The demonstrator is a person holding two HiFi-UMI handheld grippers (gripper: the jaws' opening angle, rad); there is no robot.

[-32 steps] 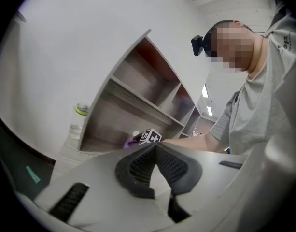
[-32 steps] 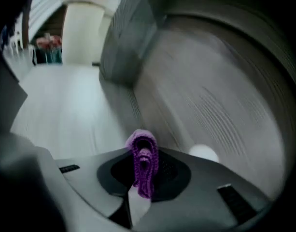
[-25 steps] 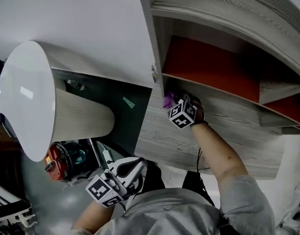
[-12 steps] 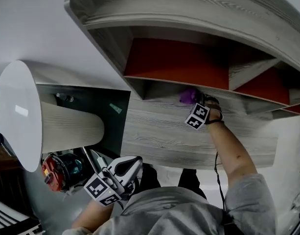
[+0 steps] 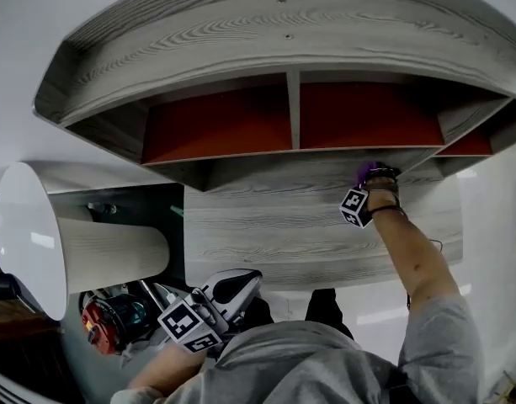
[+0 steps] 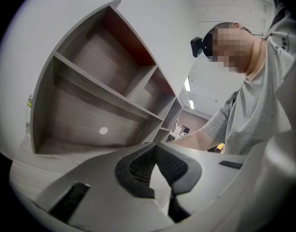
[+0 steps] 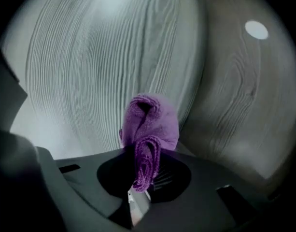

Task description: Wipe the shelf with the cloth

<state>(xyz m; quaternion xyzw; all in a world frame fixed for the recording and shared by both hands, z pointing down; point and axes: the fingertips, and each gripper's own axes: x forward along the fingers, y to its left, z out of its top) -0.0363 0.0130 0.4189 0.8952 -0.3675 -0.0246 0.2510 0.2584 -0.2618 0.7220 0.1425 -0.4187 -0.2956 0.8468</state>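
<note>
the right gripper pinches the purple cloth at the shelf board, 3 o'clock in the head view. the left gripper is pressed together, empty, at 7 o'clock. wiping looks under way (how much is left, i can't tell).

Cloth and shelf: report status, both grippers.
Right gripper shut on purple cloth, up at the grey shelf board. Left gripper shut, empty, held low, off the shelf. Nothing seen in the way on the board.
</note>
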